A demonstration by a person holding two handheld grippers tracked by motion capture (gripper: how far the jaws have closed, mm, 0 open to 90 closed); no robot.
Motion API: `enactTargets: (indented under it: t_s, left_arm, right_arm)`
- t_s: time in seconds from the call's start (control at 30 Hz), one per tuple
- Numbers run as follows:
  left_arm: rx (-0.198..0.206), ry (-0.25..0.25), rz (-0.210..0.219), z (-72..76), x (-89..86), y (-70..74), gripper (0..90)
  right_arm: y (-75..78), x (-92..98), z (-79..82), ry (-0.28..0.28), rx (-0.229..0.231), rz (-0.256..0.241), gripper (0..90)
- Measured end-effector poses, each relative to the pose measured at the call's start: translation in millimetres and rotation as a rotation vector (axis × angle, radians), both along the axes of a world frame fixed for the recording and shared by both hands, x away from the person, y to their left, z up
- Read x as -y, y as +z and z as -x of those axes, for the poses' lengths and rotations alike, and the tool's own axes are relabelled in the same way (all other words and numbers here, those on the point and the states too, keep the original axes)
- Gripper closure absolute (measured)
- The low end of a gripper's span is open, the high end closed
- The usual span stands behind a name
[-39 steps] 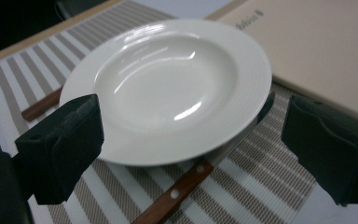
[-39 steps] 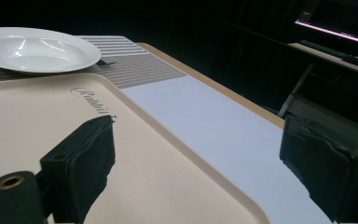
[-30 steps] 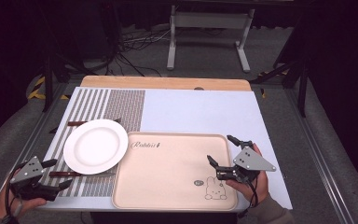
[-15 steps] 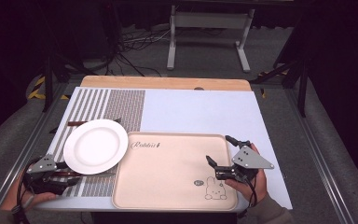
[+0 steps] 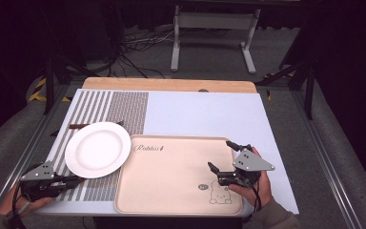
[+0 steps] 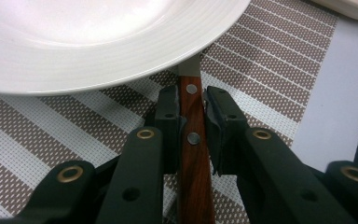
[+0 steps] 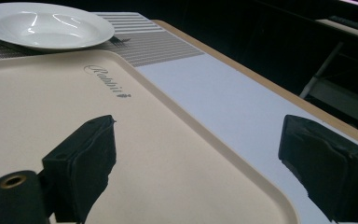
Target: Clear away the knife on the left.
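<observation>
Currently the left gripper (image 6: pixel 189 116) has its fingers (image 6: pixel 168 116) closing around the riveted brown wooden handle of a knife (image 6: pixel 193 154), pads just beside it, contact uncertain. The knife lies on the striped woven placemat (image 6: pixel 270 74), its blade running under the round white ceramic plate (image 6: pixel 98 37). Step in hand: grasping. Next move likely calls for clamping, then sliding the blade out without disturbing the plate. Right gripper (image 5: pixel 226 157) hovers over the beige plastic tray (image 5: pixel 171 181), fingers wide apart.
</observation>
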State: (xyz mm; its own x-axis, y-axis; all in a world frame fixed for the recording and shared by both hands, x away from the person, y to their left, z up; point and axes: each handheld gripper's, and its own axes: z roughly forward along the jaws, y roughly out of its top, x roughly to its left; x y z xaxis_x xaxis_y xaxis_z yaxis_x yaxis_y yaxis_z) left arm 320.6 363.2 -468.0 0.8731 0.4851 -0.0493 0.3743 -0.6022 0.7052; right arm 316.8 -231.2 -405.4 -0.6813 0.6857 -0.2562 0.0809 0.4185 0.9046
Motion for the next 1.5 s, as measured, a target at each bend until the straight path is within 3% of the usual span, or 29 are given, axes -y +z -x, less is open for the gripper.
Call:
enactTargets:
  t_s: [0.37, 0.57, 0.7, 0.8, 1.23, 1.5]
  left_arm:
    - [0.013, -0.081, 0.016, 13.3, 4.9, 6.1, 76.7]
    - [0.066, -0.113, 0.036, 23.1, 5.9, 17.5, 76.8]
    - [0.079, -0.110, 0.043, 28.1, 6.4, 20.6, 76.8]
    - [0.088, -0.117, 0.016, 31.7, 7.0, 22.5, 76.8]
    - [0.124, -0.105, 0.047, 39.9, -0.8, 33.1, 76.8]
    - [0.167, -0.109, 0.082, 35.6, 17.7, 35.3, 76.7]
  right_arm:
    - [-2.4, -2.7, -1.0, 0.012, -0.026, 0.019, 12.2]
    - [-2.6, -3.7, -1.2, 0.014, -0.024, 0.023, 12.4]
    - [-2.8, -4.6, -0.9, 0.015, -0.024, 0.027, 12.4]
    - [-3.1, -5.1, -1.2, 0.016, -0.026, 0.029, 12.6]
    - [-4.2, -7.7, -0.8, 0.025, -0.032, 0.042, 12.6]
    - [-4.3, -9.1, -0.6, 0.026, -0.027, 0.051, 12.6]
